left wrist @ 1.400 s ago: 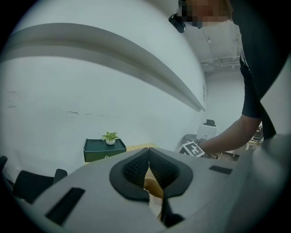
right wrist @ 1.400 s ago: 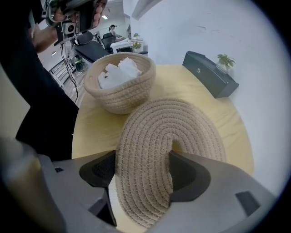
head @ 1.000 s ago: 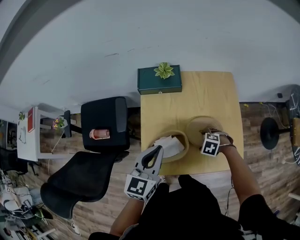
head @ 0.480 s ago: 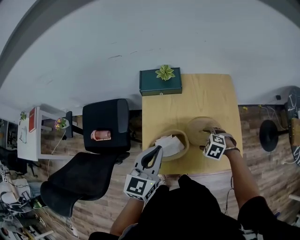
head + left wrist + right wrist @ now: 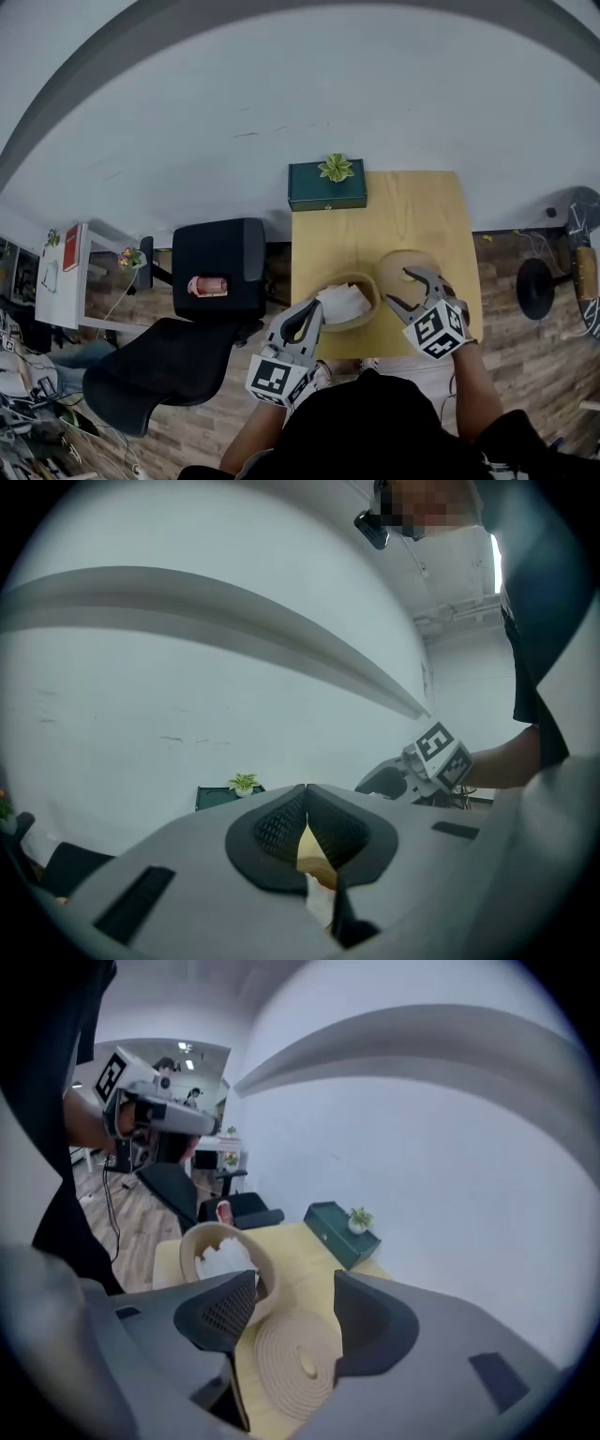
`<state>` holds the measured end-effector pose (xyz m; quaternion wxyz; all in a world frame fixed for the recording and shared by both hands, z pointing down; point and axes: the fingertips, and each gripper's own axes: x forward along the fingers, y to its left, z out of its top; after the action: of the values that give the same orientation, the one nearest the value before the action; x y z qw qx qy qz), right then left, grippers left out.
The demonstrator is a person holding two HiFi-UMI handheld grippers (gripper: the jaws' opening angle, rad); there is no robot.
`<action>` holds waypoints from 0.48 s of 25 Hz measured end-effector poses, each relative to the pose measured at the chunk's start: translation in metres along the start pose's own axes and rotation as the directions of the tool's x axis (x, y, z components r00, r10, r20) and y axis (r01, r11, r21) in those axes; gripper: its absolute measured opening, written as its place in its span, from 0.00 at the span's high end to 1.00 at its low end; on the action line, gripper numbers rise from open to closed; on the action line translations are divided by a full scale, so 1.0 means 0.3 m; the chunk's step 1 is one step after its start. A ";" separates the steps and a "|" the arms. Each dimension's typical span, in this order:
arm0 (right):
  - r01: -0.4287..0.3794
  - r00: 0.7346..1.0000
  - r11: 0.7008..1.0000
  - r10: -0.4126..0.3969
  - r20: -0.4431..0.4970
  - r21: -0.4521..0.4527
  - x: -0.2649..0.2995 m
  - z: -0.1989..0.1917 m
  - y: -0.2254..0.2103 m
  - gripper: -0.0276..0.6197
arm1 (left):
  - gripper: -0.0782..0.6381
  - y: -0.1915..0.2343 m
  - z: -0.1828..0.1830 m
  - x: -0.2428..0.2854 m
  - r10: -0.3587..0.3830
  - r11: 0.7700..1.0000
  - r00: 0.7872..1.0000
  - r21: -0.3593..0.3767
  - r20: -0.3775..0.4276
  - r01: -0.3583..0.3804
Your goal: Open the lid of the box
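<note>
Evidently found the lid (image 5: 398, 265) already off and lying flat on the table (image 5: 412, 206), lower right in the head view, close against the right side of the round woven box (image 5: 372, 292). Noted crumpled white paper (image 5: 342, 302) inside the box, uncovered.

Read the left gripper (image 5: 316, 307) as clamped on the near rim of the box, with a sliver of tan wall pinched between its pads. Read the right gripper (image 5: 399, 287) as unclenched and carrying nothing: jaws apart though just drawn closer together, poised above the lid and apart from it.

Judged both parts as coiled fibre or rope: light, rough enough to resist slipping, somewhat yielding rather than rigid, not fragile. Expected the thin box wall to flex under a hard squeeze, so rated a moderate pinch at the rim as sufficient. Expected the light box to slide on the smooth table unless steadied there.

Identified a small raised knob (image 5: 305, 1363) at the centre of the lid, seen in the right gripper view, as the natural place to take hold. Rated the lid's outer edge as second choice, being flat on the table and hard to get a pad beneath.

Left the dark green case (image 5: 326, 190), at the table's far edge near top centre of the head view, out of consideration.
</note>
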<state>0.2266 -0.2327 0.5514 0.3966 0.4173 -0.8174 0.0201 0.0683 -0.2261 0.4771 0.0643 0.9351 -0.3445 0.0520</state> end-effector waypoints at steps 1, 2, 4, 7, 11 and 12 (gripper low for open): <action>0.024 0.999 1.000 -0.025 0.040 0.021 -0.026 0.040 -0.004 0.53 | 0.87 0.002 0.006 -0.008 -0.004 1.000 1.000 0.006 0.001 0.004; 0.046 0.995 0.998 -0.049 0.081 0.041 -0.055 0.079 -0.009 0.55 | 0.87 0.005 0.013 -0.016 -0.006 1.000 1.000 0.018 0.001 0.006; 0.081 0.983 0.994 -0.091 0.158 0.068 -0.109 0.150 -0.018 0.61 | 0.87 0.022 0.034 -0.031 0.005 0.999 1.000 0.038 -0.001 -0.005; 0.120 0.964 0.991 -0.132 0.230 0.066 -0.177 0.224 -0.023 0.65 | 0.87 0.040 0.071 -0.054 0.013 1.000 0.999 0.018 0.036 -0.014; 0.147 0.928 0.979 -0.186 0.323 0.142 -0.240 0.306 -0.011 0.71 | 0.87 0.040 0.123 -0.071 0.023 1.000 0.997 0.001 0.074 -0.023; 0.156 0.920 0.977 -0.197 0.338 0.144 -0.251 0.321 -0.006 0.73 | 0.87 0.034 0.126 -0.073 0.018 1.000 0.997 0.004 0.077 -0.019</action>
<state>0.1924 -0.2187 0.4347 0.2204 0.5082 -0.8314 -0.0437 0.0471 -0.2258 0.4377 0.0482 0.9333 -0.3553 0.0172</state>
